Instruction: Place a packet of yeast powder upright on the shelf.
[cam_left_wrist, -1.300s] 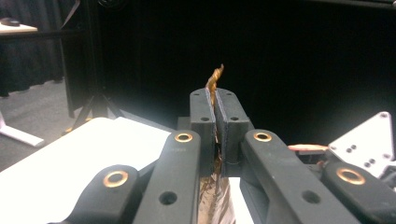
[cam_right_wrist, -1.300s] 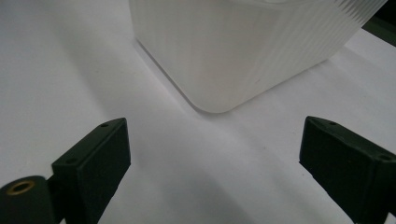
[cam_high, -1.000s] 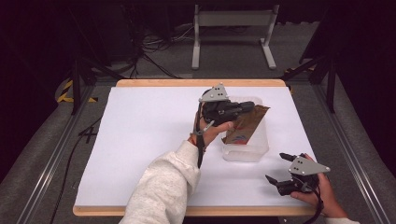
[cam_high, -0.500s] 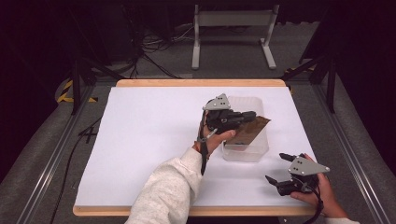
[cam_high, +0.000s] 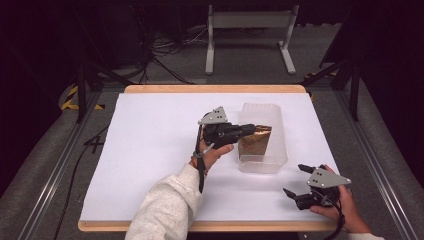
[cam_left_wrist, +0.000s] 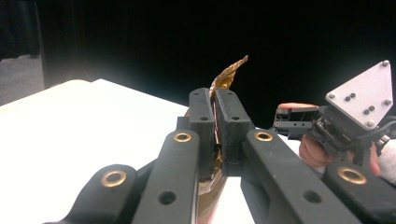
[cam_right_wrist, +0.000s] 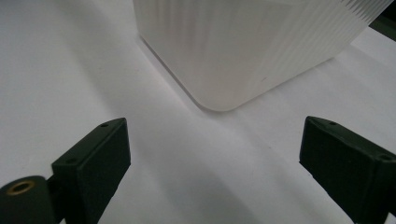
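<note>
A clear plastic tub (cam_high: 263, 137) stands on the white bench (cam_high: 150, 150), and a brown-gold packet (cam_high: 254, 140) sits upright inside it. The left hand-held gripper (cam_high: 250, 129) is clamped on the packet's top edge over the tub. The right hand-held gripper (cam_high: 296, 181) rests near the tub's front corner, jaws wide apart on nothing.

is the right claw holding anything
No, in the right gripper view the right claw stands wide open over the bare white table, short of the clear plastic container.
</note>
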